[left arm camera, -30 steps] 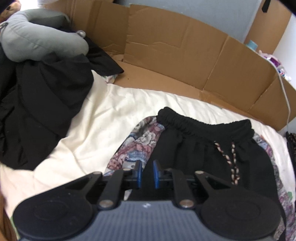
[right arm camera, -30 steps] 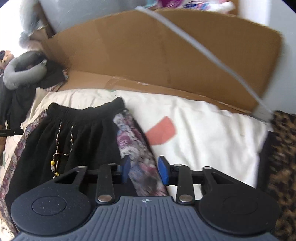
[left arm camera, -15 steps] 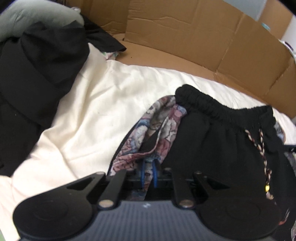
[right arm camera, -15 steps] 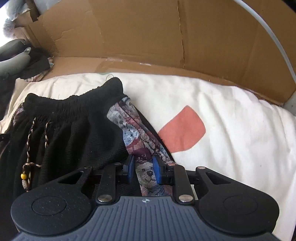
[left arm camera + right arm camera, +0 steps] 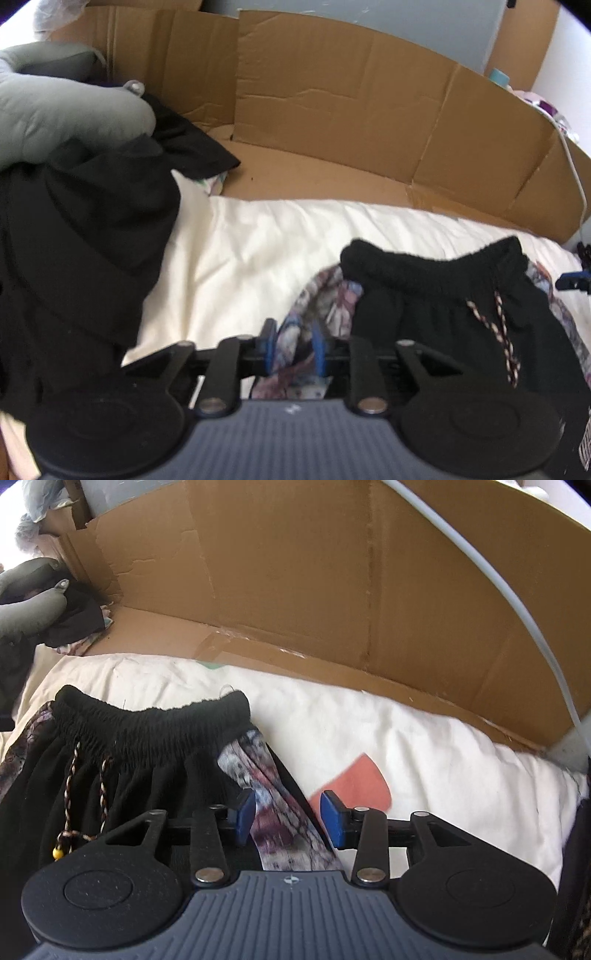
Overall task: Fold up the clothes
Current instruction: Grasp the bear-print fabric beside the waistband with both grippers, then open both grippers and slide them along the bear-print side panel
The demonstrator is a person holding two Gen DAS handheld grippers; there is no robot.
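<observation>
Here, hand-held gripper (image 5: 288,818) agape, straddling shorts (image 5: 140,775).

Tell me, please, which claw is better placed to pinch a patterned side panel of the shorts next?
Probably the left claw: its narrower gap straddles the shorts' patterned edge. The right claw stands wider around its panel.

1. Daylight, bright overall; strongest at upper left in both views, where the corners blow out to white.
2. Cream sheet (image 5: 258,258) is near overexposed, little texture left.
3. Black shorts (image 5: 140,775) and dark pile (image 5: 74,240) crush to flat black; folds barely readable.
4. Shadows are soft, no hard edges.
5. Fisheye bends the cardboard (image 5: 332,590) into a curve; dark vignette at corners.
6. Slight motion blur throughout; floral fabric (image 5: 273,812) is smeared.
</observation>
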